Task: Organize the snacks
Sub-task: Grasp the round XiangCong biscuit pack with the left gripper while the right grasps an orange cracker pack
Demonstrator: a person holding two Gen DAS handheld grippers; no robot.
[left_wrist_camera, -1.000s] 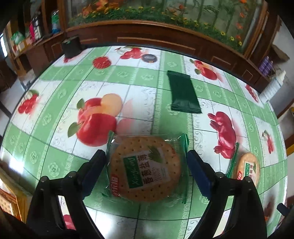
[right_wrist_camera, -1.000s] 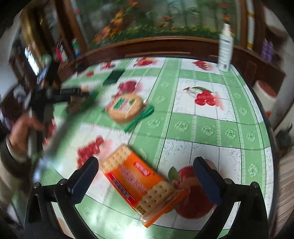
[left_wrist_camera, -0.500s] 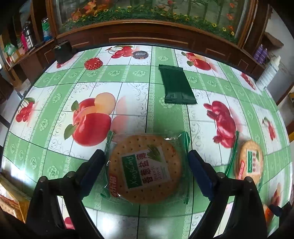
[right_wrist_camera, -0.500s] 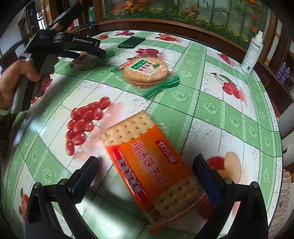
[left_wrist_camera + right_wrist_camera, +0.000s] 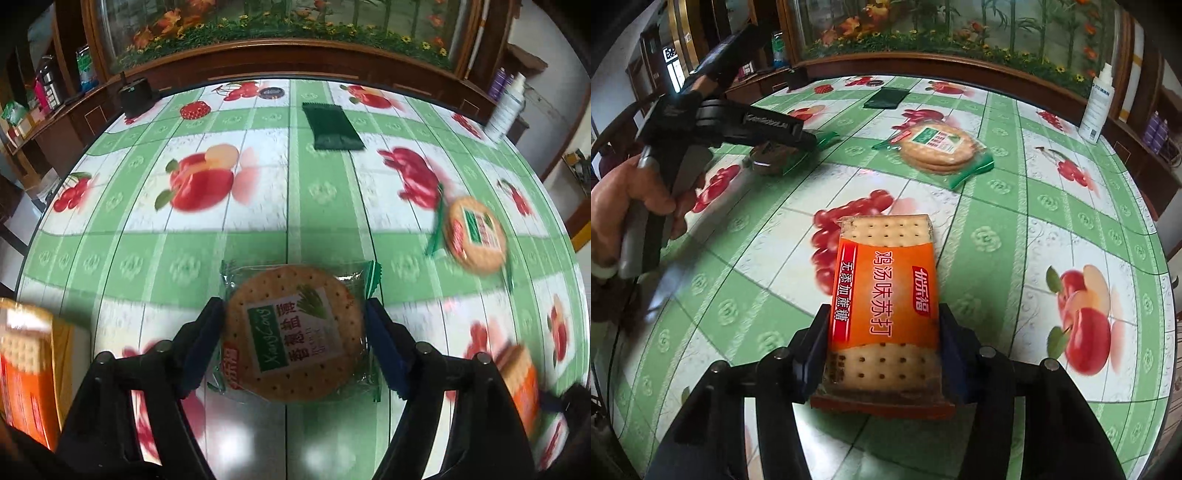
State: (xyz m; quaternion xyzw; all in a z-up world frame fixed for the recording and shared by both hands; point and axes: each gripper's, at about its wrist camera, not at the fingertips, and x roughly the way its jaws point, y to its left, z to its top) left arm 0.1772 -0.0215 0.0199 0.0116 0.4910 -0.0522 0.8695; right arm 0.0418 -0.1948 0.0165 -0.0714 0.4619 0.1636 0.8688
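Observation:
A round cracker pack (image 5: pixel 295 354) with a green label sits between the fingers of my left gripper (image 5: pixel 293 306). Its jaws are closing and both blue pads touch the pack's sides. From the right wrist view, the left gripper (image 5: pixel 807 138) holds that pack (image 5: pixel 772 158) just over the table in a person's hand (image 5: pixel 613 214). My right gripper (image 5: pixel 882 314) has its jaws closing on an orange soda cracker pack (image 5: pixel 886 273), pads against both long sides. A second round cracker pack (image 5: pixel 474 236) (image 5: pixel 938 147) lies on the fruit-print tablecloth (image 5: pixel 997 229).
A dark green packet (image 5: pixel 334 127) (image 5: pixel 886 98) lies towards the far side. A white spray bottle (image 5: pixel 1097 103) stands at the far right edge and a black box (image 5: pixel 135 96) at the far left. Another orange cracker pack (image 5: pixel 26 369) shows at the lower left. Wooden cabinets ring the table.
Both grippers' jaws have closed in onto their packs. The right gripper moved forward over the orange pack, which now lies straight between its fingers. The left gripper moved across the table with the round pack.

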